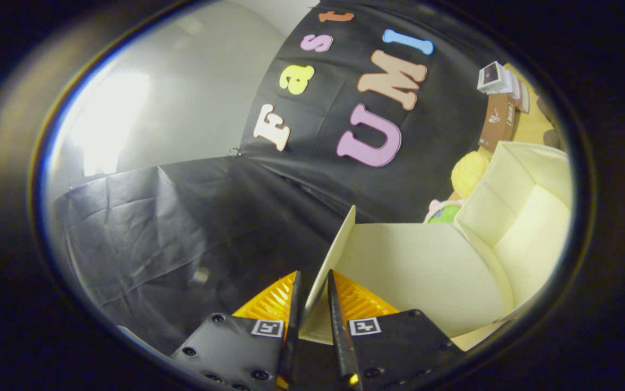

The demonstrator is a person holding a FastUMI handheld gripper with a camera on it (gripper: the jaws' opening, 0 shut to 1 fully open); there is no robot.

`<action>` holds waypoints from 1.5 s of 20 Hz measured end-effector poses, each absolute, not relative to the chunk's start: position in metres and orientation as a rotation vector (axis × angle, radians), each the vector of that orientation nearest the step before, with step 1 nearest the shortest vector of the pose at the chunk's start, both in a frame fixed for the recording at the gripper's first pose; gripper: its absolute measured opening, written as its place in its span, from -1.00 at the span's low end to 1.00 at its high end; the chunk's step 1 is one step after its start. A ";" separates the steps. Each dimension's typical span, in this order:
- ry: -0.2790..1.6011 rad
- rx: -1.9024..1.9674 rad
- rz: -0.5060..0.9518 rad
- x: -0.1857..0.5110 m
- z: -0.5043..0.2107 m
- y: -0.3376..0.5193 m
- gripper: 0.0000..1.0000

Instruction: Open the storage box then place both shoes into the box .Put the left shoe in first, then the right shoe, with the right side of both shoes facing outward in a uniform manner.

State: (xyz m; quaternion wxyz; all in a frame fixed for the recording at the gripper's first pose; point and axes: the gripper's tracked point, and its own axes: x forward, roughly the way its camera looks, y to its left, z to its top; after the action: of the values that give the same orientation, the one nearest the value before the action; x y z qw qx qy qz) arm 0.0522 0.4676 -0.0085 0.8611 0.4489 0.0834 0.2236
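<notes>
A cream storage box (529,233) stands to the right of my fingers, open, with its pale inside walls showing. Its lid flap (415,266) is swung up and out, and the flap's thin front edge runs down between my fingers. My gripper (315,282) is shut on that lid edge, one finger on each face of the flap. No shoe is in sight from here.
Black cloth covers the booth wall and the surface to the left of the fingers. Behind the box lie a yellow soft ball (469,171) and a pink-and-green toy (442,212). Further back, small cartons (499,103) are stacked on a tan surface.
</notes>
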 end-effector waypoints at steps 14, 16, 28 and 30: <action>0.137 0.613 0.451 0.043 -0.031 0.449 0.84; 0.105 0.578 0.425 0.045 -0.017 0.421 1.00; 0.013 0.241 0.145 0.036 0.036 0.223 1.00; 0.081 0.232 0.119 0.029 0.026 0.201 1.00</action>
State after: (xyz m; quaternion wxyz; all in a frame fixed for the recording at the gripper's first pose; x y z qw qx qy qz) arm 0.0293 0.2012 0.0259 0.9907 0.1156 0.0403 0.0593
